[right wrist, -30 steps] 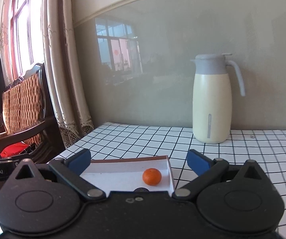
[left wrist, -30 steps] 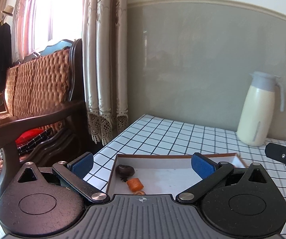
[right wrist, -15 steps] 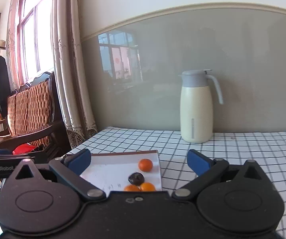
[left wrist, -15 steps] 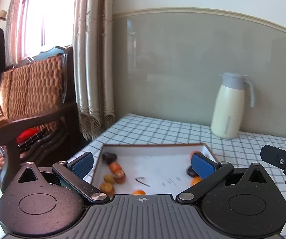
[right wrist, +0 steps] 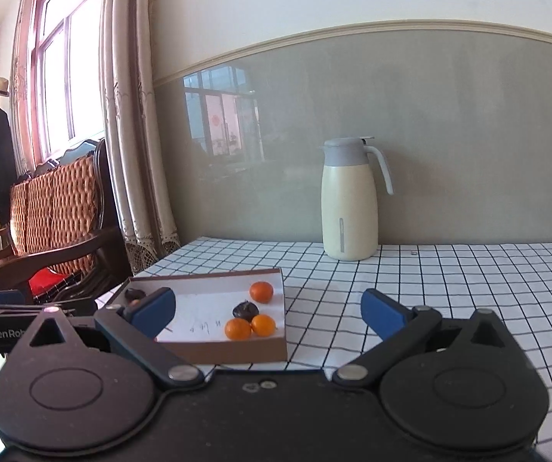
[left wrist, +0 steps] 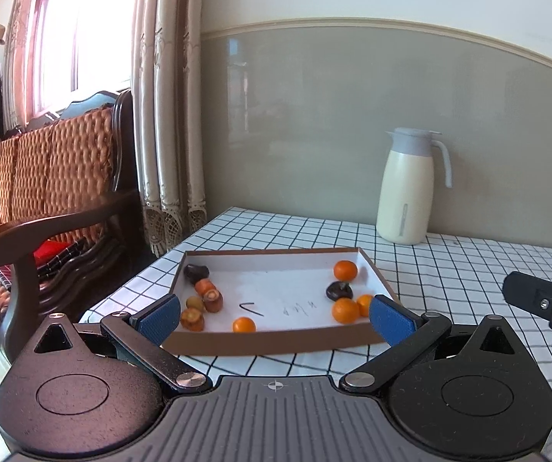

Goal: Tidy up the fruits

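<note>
We hold the left gripper (left wrist: pixel 274 317) with its jaws spread wide and nothing between them; the shallow cardboard tray (left wrist: pixel 276 340) sits just ahead, its near wall spanning the gap. The right gripper (right wrist: pixel 268 310) is equally wide open and empty, with the tray's right corner ahead of its left jaw. The fruits lie in two loose groups: reddish-brown pieces (left wrist: pixel 208 298) and a dark one (left wrist: pixel 196 271) ahead of our left jaw, oranges (left wrist: pixel 345 310) and another dark fruit (left wrist: pixel 339 290) near our right jaw, and one orange (left wrist: pixel 244 324) apart, close to the near wall. Whether sorting is underway or nearly settled, we cannot say. For any pick, we clear the wall, centre one fruit between the pads, and close gently, since round fruit rolls.
</note>
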